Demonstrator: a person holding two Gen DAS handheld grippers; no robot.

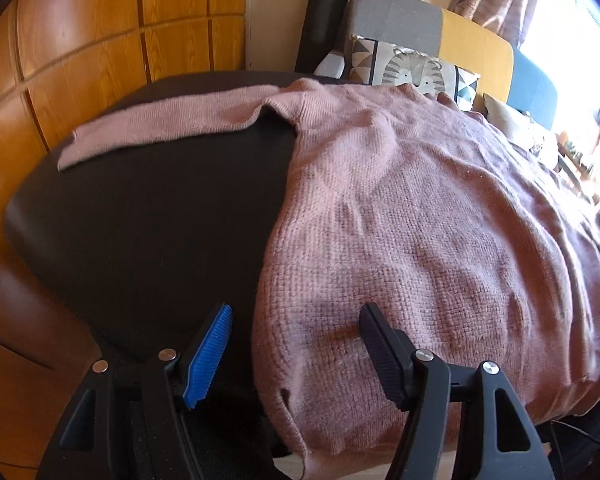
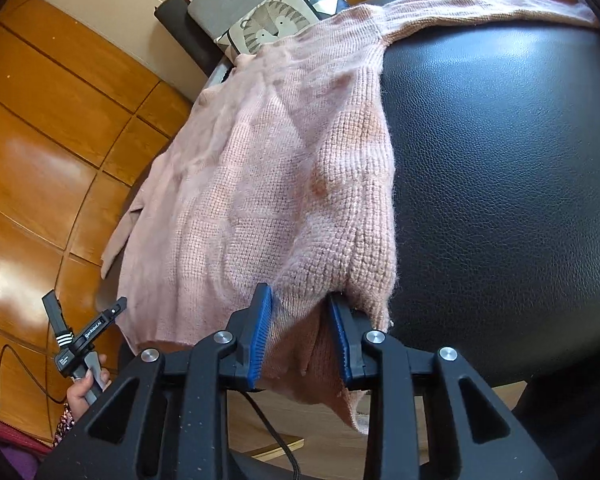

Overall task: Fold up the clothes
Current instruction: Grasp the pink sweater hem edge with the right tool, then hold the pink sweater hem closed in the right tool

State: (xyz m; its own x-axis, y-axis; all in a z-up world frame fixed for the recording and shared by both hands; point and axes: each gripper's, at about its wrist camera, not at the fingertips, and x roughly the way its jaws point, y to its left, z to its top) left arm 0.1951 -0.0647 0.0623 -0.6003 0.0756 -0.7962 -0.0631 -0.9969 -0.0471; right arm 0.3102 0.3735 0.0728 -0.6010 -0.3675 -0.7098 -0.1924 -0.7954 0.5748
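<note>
A pink knit sweater (image 1: 420,208) lies spread on a black leather seat (image 1: 160,220), one sleeve (image 1: 160,128) stretched out to the far left. My left gripper (image 1: 296,340) is open at the sweater's near left hem; its blue pad sits over bare leather and its dark pad over the knit. In the right wrist view the sweater (image 2: 268,168) hangs over the seat's (image 2: 500,180) near edge. My right gripper (image 2: 300,334) is shut on the bunched hem corner, and fabric droops below the pads. The left gripper (image 2: 84,306), held by a hand (image 2: 86,390), also shows there, open.
A tiger-print cushion (image 1: 412,70) leans on a grey chair back (image 1: 396,20) behind the seat. Wooden floor (image 2: 40,140) lies to the left, with a black cable (image 2: 16,364) on it. A curtain and a bright window (image 1: 580,60) are at the far right.
</note>
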